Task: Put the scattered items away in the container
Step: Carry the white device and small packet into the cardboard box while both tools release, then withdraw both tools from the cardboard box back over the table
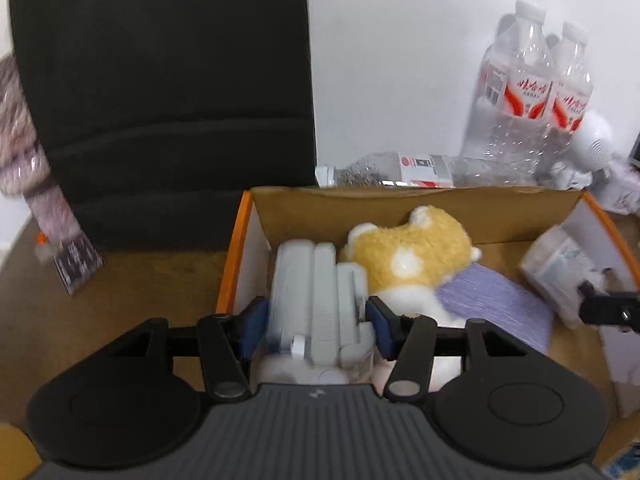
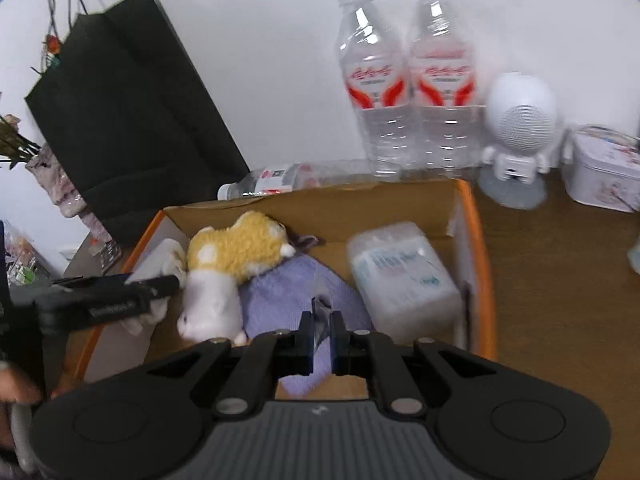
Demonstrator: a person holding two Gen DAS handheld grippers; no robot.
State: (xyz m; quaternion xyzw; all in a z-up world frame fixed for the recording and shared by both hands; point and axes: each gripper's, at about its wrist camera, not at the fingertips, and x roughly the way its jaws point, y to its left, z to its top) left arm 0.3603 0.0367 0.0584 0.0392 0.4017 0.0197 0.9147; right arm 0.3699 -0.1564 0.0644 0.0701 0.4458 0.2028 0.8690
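Observation:
A cardboard box with orange edges [image 1: 234, 264] [image 2: 476, 248] stands on the wooden table. In it lie a yellow-and-white plush toy [image 1: 412, 256] [image 2: 236, 252], a purple cloth [image 1: 492, 300] [image 2: 280, 300] and a clear-wrapped white pack [image 1: 556, 272] [image 2: 400, 276]. My left gripper [image 1: 316, 320] is shut on a pale grey folded plastic gadget [image 1: 316, 292], held over the box's left end. My right gripper [image 2: 321, 328] is shut over the purple cloth, pinching a thin flap of film that seems to belong to the pack's wrapper. Its black tip [image 1: 600, 308] shows beside the pack in the left wrist view.
A black paper bag [image 1: 160, 80] [image 2: 128, 112] stands behind the box on the left. Two upright water bottles [image 2: 408, 80] and one lying bottle [image 2: 280, 180] are behind it. A white robot-shaped speaker [image 2: 520, 120] and a white tin [image 2: 604, 168] sit at the right.

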